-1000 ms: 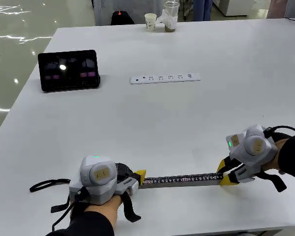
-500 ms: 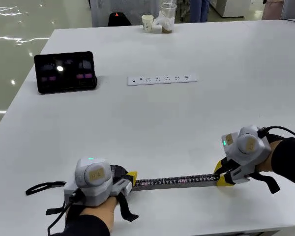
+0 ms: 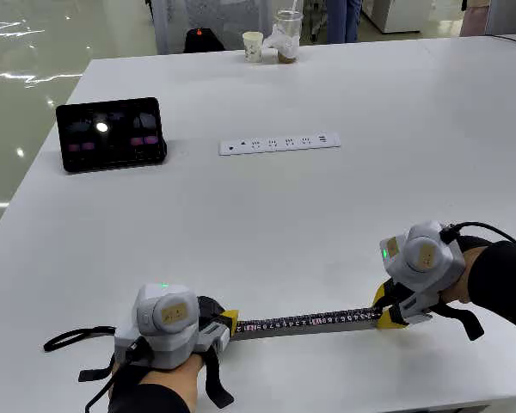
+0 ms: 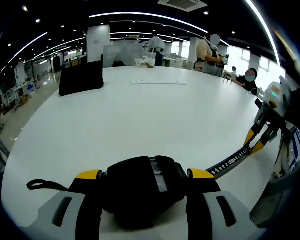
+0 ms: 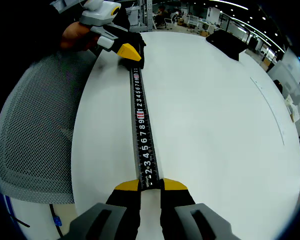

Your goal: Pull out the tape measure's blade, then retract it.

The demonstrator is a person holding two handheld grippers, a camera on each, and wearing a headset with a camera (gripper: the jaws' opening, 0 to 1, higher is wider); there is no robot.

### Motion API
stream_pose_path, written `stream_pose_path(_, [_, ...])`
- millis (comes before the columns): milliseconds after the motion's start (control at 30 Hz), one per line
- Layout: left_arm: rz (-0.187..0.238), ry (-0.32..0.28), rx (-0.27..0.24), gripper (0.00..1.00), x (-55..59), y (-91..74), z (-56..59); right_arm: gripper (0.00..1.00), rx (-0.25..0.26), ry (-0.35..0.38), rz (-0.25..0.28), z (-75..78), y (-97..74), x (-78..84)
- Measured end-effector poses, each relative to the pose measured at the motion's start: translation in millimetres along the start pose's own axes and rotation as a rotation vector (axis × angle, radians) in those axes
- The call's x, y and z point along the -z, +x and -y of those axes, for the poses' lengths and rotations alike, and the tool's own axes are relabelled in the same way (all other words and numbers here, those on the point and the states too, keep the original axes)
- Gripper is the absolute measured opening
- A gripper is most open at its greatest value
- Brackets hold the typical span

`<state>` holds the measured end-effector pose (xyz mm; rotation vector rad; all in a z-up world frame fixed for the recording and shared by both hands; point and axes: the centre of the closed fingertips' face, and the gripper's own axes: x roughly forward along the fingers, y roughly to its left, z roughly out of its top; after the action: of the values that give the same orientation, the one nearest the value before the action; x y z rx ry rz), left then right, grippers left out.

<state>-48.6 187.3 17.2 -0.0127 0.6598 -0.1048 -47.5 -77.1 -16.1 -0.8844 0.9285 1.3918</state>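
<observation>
Far left, back of the white table [image 3: 344, 198]: a dark tablet [image 3: 110, 133], propped up, well clear of the work. A white power strip [image 3: 279, 143] lay to its right, also well clear.

Near edge, left: the left gripper [image 3: 226, 320] was clamped on the black tape measure case [image 3: 209, 311]. In the left gripper view its yellow-tipped jaws sat on either side of the case [image 4: 142, 187], which rested on the table.

Middle: the blade [image 3: 305, 323] ran out of the case to the right, lying flat on or just above the tabletop, numbers up.

Right: the right gripper [image 3: 385, 311] pinched the blade's free end. In the right gripper view the jaws were pressed together on the low-number end of the blade [image 5: 142, 130].

Judged stage: blade pulled out, retract not yet done.

Risks:
- The right pinch covers only the blade's tip. If it slips, the spring would whip the blade back into the case.
- Letting go all at once would do the same, so the return needs feeding back by hand.
- Lifting or twisting the right end off-line could kink the blade.
- The case could twist in the left jaws if the pull runs off-axis.
</observation>
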Motion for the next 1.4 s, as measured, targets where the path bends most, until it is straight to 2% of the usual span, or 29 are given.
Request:
stream_pose_path(167, [-0.005,-0.002,0.009,0.64,-0.1,0.2,0.3,0.11,-0.001,0.022,0.006,0.6,0.7,-2.4])
stream_pose_path(600, [-0.016,0.009,0.012,0.63,1.0,0.4,0.4,0.11,-0.014,0.008,-0.011,0.3,0.5,-2.1])
stream_pose_path(867, [-0.016,0.015,0.012,0.63,1.0,-0.1,-0.6,0.11,-0.006,-0.014,-0.020,0.6,2.2,-10.4])
stream_pose_path(1000, [-0.014,0.018,0.012,0.63,0.8,0.2,-1.0,0.11,-0.009,0.007,-0.021,1.5,3.2,-13.0])
stream_pose_path(1400, [-0.018,0.022,0.014,0.63,1.3,0.1,-0.4,0.11,-0.017,0.006,-0.031,1.8,7.0,-19.9])
